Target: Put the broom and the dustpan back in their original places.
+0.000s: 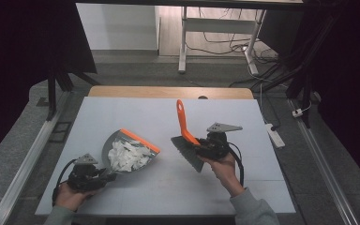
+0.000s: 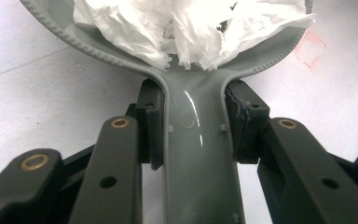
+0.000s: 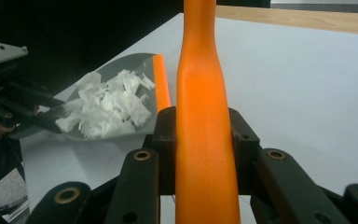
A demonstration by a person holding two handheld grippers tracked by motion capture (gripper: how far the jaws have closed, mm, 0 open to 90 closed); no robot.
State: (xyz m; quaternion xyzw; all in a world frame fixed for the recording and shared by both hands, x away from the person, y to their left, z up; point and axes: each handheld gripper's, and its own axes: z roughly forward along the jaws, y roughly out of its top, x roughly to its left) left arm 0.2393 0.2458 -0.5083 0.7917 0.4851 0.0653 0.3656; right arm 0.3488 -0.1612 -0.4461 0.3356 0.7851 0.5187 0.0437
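Holding the grey dustpan (image 1: 130,152) by its handle, your left gripper (image 1: 104,177) has both pads pinched on it; the pan sits just ahead of the jaws, full of torn white paper (image 1: 128,154). Your right gripper (image 1: 198,146) is clamped on the orange-handled brush (image 1: 185,136), to the right of the dustpan and apart from it, bristles nearest the pan's orange lip (image 1: 140,141)

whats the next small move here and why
Probably set the brush down on the bare table. The paper scraps already lie heaped inside the dustpan, and no loose scraps show on the mat, so sweeping looks done. The left gripper clamps the dustpan's handle; the right gripper clamps the brush's orange handle, bristles clear of the pan.
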